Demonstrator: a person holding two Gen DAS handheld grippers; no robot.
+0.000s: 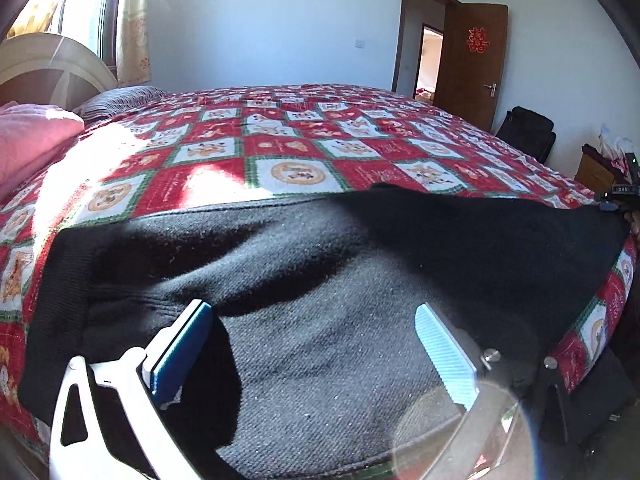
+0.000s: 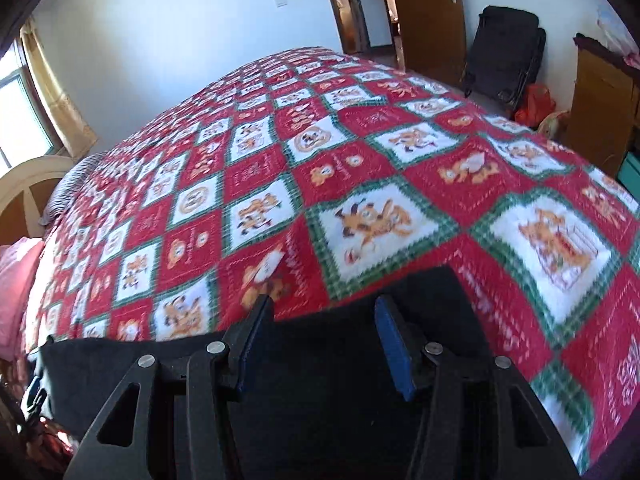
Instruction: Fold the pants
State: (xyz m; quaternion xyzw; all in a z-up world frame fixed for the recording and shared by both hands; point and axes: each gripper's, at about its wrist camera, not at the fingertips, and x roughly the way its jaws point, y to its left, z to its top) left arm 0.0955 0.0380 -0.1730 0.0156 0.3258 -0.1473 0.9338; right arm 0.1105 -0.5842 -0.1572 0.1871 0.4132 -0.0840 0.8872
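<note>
The black pants lie spread along the near edge of the bed, filling the lower half of the left wrist view and running from the ribbed cuff or waistband at the left of the frame to the far right edge. They sit on the red, white and green patchwork blanket, probably because the bed gives a broad, flat place to lay the fabric out before it is folded.

The left gripper hovers low over the middle of the cloth at the bottom of its frame. Its blue-padded fingers stand wide apart, with only fabric lying beneath the gap and nothing pinched. That looks like a stance ready to come down on a fold or edge.

The right gripper sits at the bottom centre of its own view, over the end of the pants where the dark cloth meets the blanket. Its fingers are about half open. Black fabric shows between and below them, but the pads do not appear to press on it, so I judge it empty. That view is motion-blurred.

With the two grippers near separate parts of the garment, the setup suits lifting one end over toward the other.
</note>
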